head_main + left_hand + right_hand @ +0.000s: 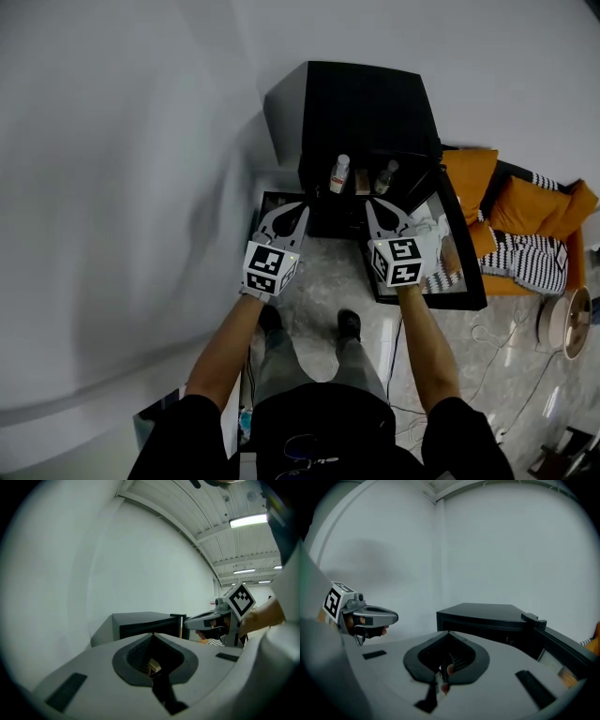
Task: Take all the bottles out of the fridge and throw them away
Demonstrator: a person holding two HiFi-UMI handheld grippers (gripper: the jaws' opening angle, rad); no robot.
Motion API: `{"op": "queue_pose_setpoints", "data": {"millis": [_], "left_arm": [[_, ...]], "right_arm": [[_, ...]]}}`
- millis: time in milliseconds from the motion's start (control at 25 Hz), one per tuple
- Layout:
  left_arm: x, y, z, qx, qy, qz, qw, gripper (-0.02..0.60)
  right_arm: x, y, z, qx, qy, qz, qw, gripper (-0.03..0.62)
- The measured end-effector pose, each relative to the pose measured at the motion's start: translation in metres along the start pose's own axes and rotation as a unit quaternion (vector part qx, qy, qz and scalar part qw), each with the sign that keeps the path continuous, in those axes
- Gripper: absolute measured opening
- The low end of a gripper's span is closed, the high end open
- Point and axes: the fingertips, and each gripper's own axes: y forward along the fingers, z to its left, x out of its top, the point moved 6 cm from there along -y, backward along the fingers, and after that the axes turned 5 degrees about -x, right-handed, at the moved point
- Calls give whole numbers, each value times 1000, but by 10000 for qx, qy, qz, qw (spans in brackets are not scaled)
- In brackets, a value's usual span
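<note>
The left gripper [298, 210] and right gripper [373, 208] are both closed on nothing, side by side before the open fridge [361, 108]. At their twelve o'clock a pale bottle [339, 173] and a darker bottle [384, 176] stand inside. Neither is gripped, so apart from the opened door the job looks hardly begun.

Floor [323, 281] in front of the black fridge [366, 112] is free to approach. Its door [469, 272], swung open, hems the right; a white wall [112, 187] hems the left.

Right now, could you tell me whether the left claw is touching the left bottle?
Apart: the head view shows a clear gap between the left claw and the left bottle.
</note>
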Motion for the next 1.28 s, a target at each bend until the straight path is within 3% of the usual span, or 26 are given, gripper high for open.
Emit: {"op": "queue_pose_setpoints", "data": {"millis": [520, 760, 1280], "left_arm": [[-42, 46, 28, -191, 37, -80, 9998, 2], [-76, 78, 29, -345, 164, 3, 9993, 2], [-135, 126, 32, -519, 185, 287, 9981, 2]], "right_arm": [[-65, 80, -13, -141, -4, -76, 9999, 2], [-99, 114, -27, -149, 265, -370, 9989, 2], [-159, 156, -27, -278, 330, -368, 9984, 2]]}}
